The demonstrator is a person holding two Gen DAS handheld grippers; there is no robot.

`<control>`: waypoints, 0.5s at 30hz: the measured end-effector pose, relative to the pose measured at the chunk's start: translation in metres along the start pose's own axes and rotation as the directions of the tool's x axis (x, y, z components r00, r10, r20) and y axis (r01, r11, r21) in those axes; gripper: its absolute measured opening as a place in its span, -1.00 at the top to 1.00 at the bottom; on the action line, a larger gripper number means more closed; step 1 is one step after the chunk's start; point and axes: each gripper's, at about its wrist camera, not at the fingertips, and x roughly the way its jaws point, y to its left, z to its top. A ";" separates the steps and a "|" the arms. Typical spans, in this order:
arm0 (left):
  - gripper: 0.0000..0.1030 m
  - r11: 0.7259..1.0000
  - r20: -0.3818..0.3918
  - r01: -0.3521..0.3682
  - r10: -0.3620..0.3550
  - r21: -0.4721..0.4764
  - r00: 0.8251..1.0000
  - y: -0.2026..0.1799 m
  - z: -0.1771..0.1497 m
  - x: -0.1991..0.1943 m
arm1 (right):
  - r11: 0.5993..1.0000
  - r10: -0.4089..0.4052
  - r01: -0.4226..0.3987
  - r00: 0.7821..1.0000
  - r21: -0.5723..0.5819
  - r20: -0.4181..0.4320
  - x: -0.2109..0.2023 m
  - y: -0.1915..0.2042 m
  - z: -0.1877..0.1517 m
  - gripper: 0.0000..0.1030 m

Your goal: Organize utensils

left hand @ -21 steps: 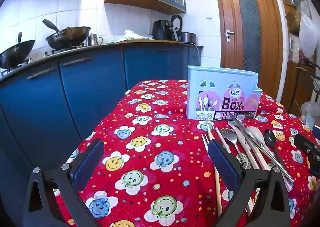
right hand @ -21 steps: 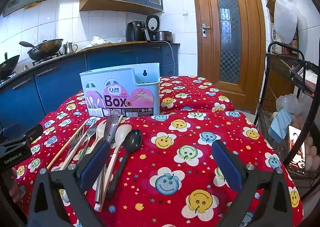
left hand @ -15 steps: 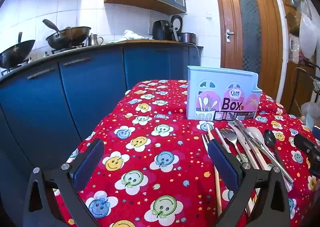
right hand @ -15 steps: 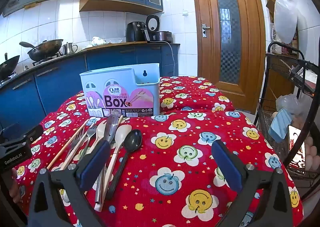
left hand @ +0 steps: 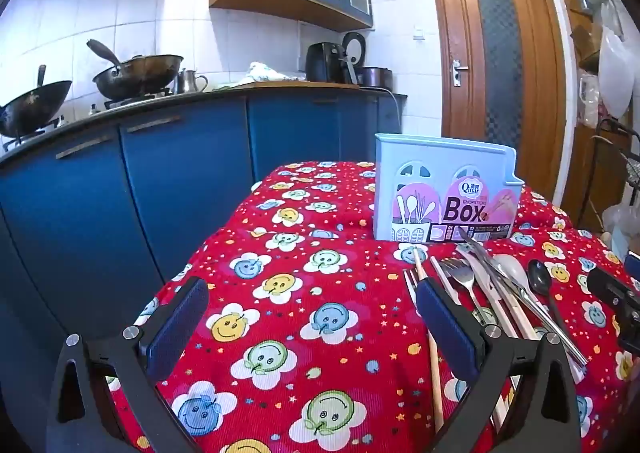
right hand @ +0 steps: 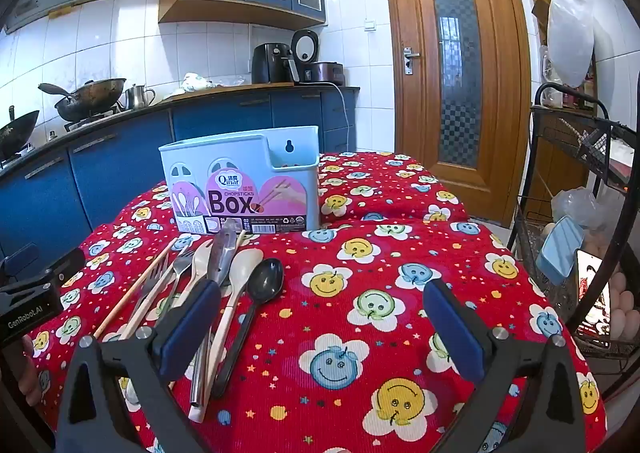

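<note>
A pale blue chopsticks box (left hand: pixel 444 193) (right hand: pixel 244 185) stands upright on the red smiley tablecloth (left hand: pixel 304 293) (right hand: pixel 380 293). In front of it lies a pile of utensils: chopsticks (left hand: pixel 430 337) (right hand: pixel 136 289), forks (left hand: pixel 464 281) (right hand: pixel 176 273), a steel knife (right hand: pixel 222 253), a cream spoon (left hand: pixel 510 273) (right hand: pixel 244 269) and a black spoon (left hand: pixel 540 279) (right hand: pixel 264 283). My left gripper (left hand: pixel 312 325) is open and empty, left of the pile. My right gripper (right hand: pixel 320 321) is open and empty, right of the pile; its left finger overlaps the handles.
Blue kitchen cabinets (left hand: pixel 160 181) with woks (left hand: pixel 136 73) stand behind the table on the left. A wooden door (right hand: pixel 456 73) is at the back. A black wire rack (right hand: pixel 580 213) with bags and eggs stands close to the table's right side.
</note>
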 end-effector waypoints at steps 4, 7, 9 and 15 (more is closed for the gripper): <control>-1.00 1.000 0.002 0.000 0.000 0.001 1.000 0.000 0.000 0.000 | 1.000 0.000 0.000 1.000 0.000 0.000 0.000 0.000 0.000 -1.00; -1.00 1.000 0.004 0.000 0.000 0.000 1.000 0.000 -0.001 0.000 | 1.000 0.000 0.000 1.000 0.000 0.000 0.000 0.000 0.000 -1.00; -1.00 1.000 0.004 0.000 0.000 0.000 1.000 0.000 -0.001 0.000 | 1.000 0.000 0.000 1.000 0.000 0.000 0.000 0.000 0.000 -1.00; -1.00 1.000 0.006 0.000 0.000 -0.001 1.000 0.000 -0.001 0.000 | 1.000 0.000 0.000 1.000 0.000 0.000 0.000 0.000 0.000 -1.00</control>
